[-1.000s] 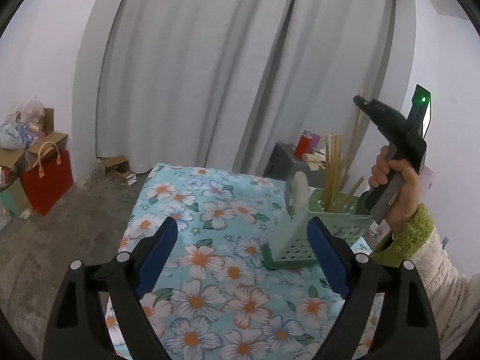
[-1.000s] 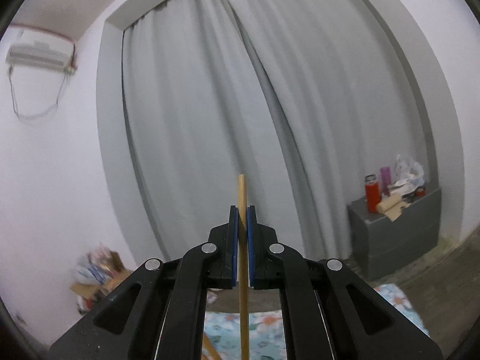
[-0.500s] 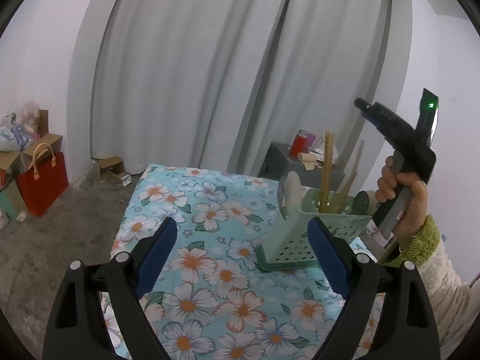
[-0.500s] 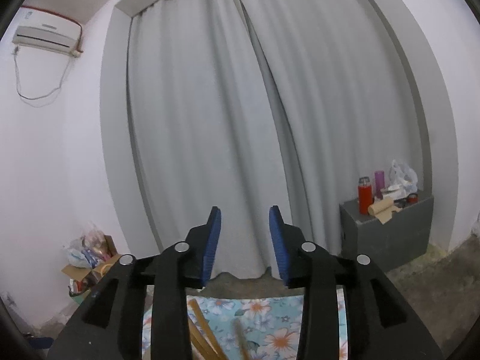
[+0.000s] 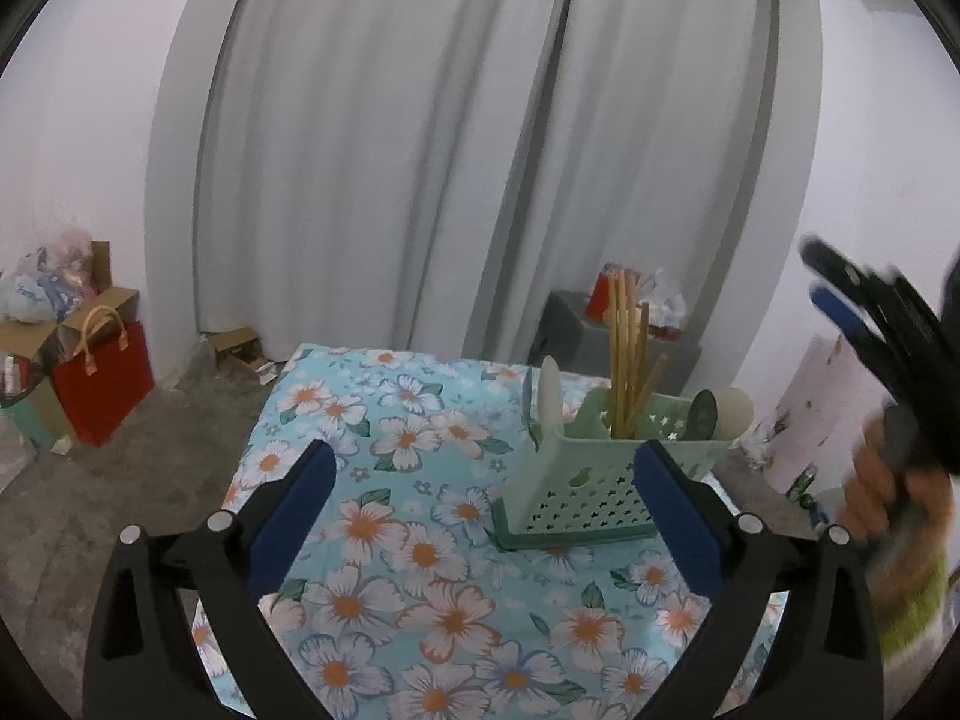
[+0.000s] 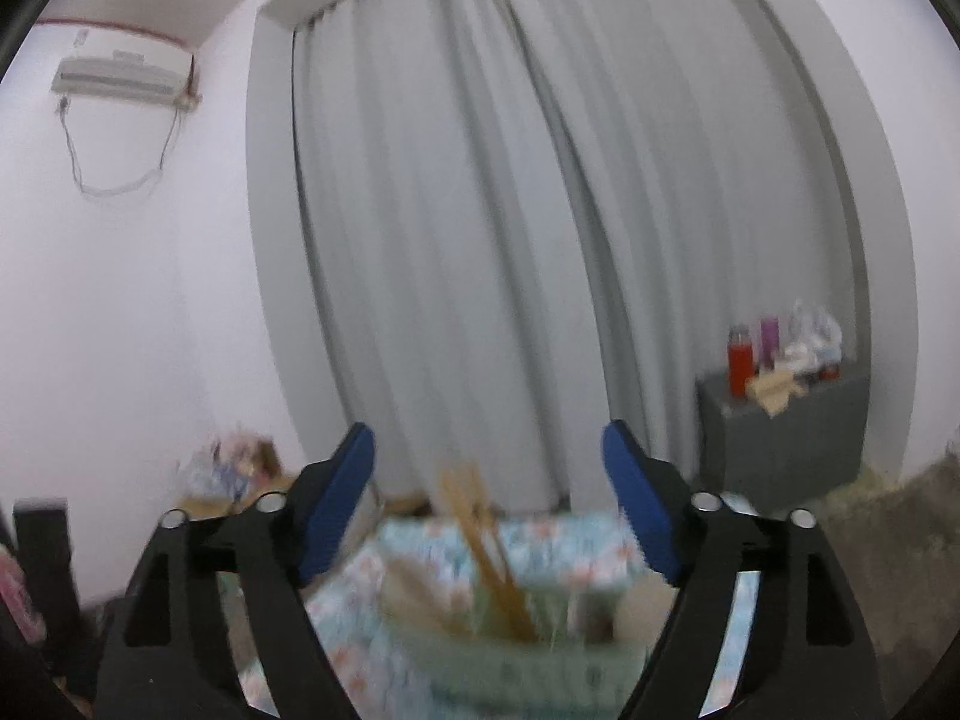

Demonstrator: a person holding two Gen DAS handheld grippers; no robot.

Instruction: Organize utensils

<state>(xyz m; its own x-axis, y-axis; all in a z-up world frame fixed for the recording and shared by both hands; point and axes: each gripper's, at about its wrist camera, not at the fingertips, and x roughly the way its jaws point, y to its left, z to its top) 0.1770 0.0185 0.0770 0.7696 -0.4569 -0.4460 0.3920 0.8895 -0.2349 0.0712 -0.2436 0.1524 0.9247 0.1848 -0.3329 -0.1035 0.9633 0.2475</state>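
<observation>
The caddy (image 5: pixel 591 483) stands near the right edge of the floral cloth (image 5: pixel 420 546), toward its far end. Chopsticks (image 5: pixel 624 360) stand upright in its middle compartment; a pale spoon (image 5: pixel 551 399) leans in the left one, and 2 round-ended utensils (image 5: pixel 720 411) sit in the right. The left gripper (image 5: pixel 489 501) is spread wide with nothing between its pads. The right gripper (image 6: pixel 489 507) has just been opening and is released, empty, above the blurred caddy (image 6: pixel 516 642). A hand (image 5: pixel 882 495) grips its handle.
</observation>
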